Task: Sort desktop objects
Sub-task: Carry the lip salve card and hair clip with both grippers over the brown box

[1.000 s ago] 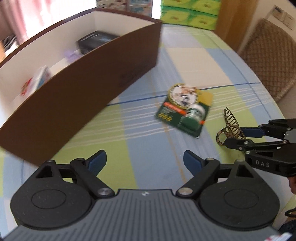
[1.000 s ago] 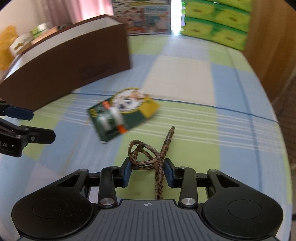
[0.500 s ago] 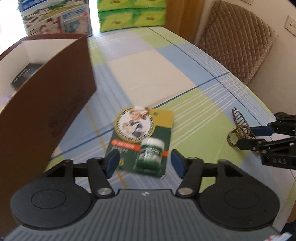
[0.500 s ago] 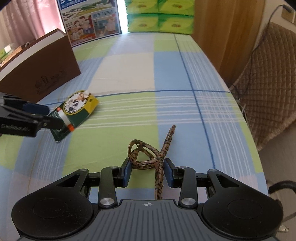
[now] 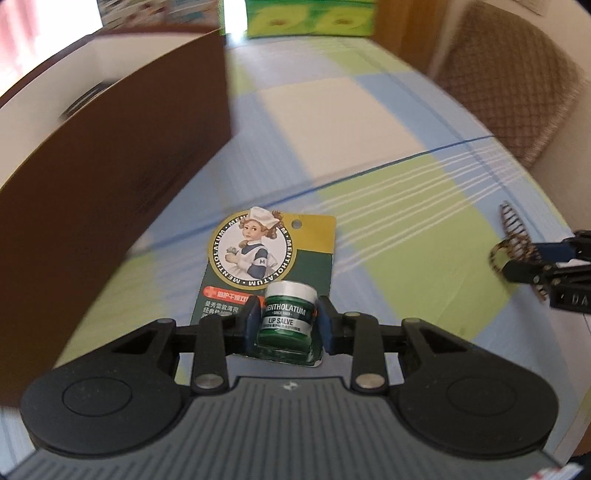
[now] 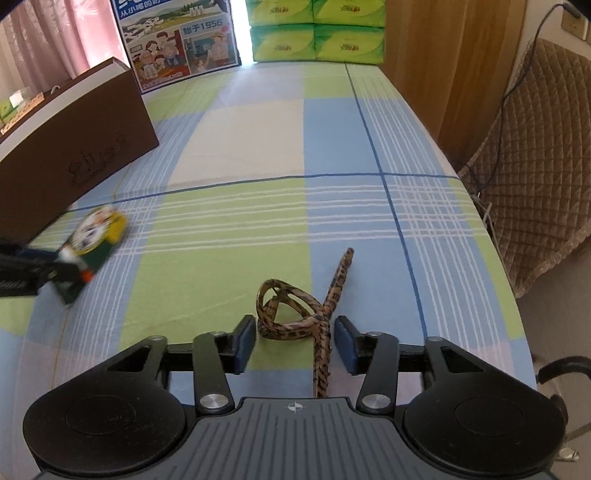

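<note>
A green and yellow lip salve card pack [image 5: 269, 254] lies flat on the checked tablecloth [image 5: 369, 122]. My left gripper [image 5: 288, 317] is closing, and its blue pads press both sides of the blister jar on the pack. A leopard-print hair band [image 6: 291, 306] rests on the cloth between the pads of my right gripper [image 6: 295, 339]. Those jaws are opening and neither pad touches the band. In the right wrist view the left gripper [image 6: 55, 264] and the pack [image 6: 96, 232] show blurred at the left. At the right edge of the left wrist view are the right gripper [image 5: 524, 258] and the hair band [image 5: 511, 225].
A long brown box [image 5: 92, 192] with white inner walls stands to the left, with a dark item inside. Green tissue packs [image 6: 317, 33] and a picture carton [image 6: 177, 40] line the far edge. A quilted chair [image 6: 535, 166] stands past the table's right edge.
My left gripper came down over the lip salve pack and its jaws closed around the jar. The right gripper's pads spread away from the hair band, which stays on the cloth.
</note>
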The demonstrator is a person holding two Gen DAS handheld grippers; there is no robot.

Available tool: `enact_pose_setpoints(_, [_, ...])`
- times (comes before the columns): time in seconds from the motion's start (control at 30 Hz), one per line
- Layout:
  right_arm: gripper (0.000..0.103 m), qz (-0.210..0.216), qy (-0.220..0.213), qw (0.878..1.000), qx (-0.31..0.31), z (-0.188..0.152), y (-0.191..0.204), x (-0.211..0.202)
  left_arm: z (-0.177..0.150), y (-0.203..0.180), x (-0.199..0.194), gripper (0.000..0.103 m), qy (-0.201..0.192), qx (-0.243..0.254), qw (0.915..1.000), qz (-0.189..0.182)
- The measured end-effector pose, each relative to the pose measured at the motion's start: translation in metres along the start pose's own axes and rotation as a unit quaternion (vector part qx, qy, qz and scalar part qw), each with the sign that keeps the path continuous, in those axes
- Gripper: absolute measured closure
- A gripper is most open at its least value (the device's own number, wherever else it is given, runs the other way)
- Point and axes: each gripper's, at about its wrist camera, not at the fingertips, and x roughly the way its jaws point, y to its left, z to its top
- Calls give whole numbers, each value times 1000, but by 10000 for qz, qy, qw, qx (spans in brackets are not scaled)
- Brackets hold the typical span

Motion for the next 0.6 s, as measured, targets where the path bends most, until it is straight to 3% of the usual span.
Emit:
enact_pose_setpoints(0.17, [54,-25,9,10000,-71,5,2,5,-28,15,-19,76,195,-429,9979,441])
enact_pose_setpoints(0.33, [54,-131,49,9998,-121,9,3,11,-40,28,-27,76,238,-679,9966,406])
enact_pose_setpoints(0.4, [60,-149,33,9997,-187,9,4,12,-39,28,-27,72,257,-726,9961,429])
enact_pose_setpoints(0.6, [64,68,97,9985,-536,5,15,7,-43,26,-22,73,295,-631,9965,464])
